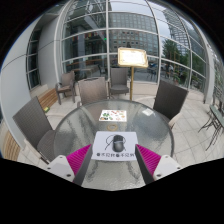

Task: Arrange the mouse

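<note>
On the round glass table (pixel 75 128), a white printed sheet (pixel 110 150) is lying flat, and every place below is being given from that sheet. Left of it, one grey chair (pixel 35 125) is standing at the table's edge, with a second chair (pixel 92 92) further round behind. On the sheet itself, toward its far half, the dark mouse (pixel 112 142) is resting, untouched. Beyond the sheet, further across the glass, a smaller paper (pixel 113 114) is lying, and behind the table a lit sign board (pixel 132 58) is standing before the glass facade. Right of the sheet, another chair (pixel 168 100) is facing the table.

The gripper (pixel 110 160) is hovering on the near side of the sheet, its fingers spread wide and holding nothing; the mouse is sitting just ahead of them, roughly on the centre line.

Risks, as I am judging them: the sheet is looking loose on slick glass, so a low approach could be dragging a fingertip (pixel 73 160) over its near edge and sliding paper and mouse together. The mouse's rounded, smooth shell could be squirting forward if the fingers are closing too near its tail.
</note>
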Available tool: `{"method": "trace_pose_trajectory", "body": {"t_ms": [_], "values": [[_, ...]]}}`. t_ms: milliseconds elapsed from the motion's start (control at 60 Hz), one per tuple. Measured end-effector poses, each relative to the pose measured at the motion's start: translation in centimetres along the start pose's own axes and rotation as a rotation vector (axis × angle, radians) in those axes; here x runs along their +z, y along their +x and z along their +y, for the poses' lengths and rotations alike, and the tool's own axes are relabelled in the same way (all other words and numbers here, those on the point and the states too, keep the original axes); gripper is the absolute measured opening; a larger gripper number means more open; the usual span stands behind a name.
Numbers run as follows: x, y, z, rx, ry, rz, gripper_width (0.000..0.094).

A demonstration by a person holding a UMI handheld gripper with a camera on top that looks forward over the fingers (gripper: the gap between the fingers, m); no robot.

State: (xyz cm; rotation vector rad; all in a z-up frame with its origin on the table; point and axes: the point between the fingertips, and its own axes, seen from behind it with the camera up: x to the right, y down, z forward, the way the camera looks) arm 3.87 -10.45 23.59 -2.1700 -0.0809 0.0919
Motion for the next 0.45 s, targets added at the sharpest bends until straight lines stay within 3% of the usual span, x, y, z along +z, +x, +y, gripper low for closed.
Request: {"method": "trace_pose_trajectory", "body": {"t_ms": [450], "values": [[-2.0, -0.9, 0.6, -0.002, 0.020, 0.010, 0.0862]]}}
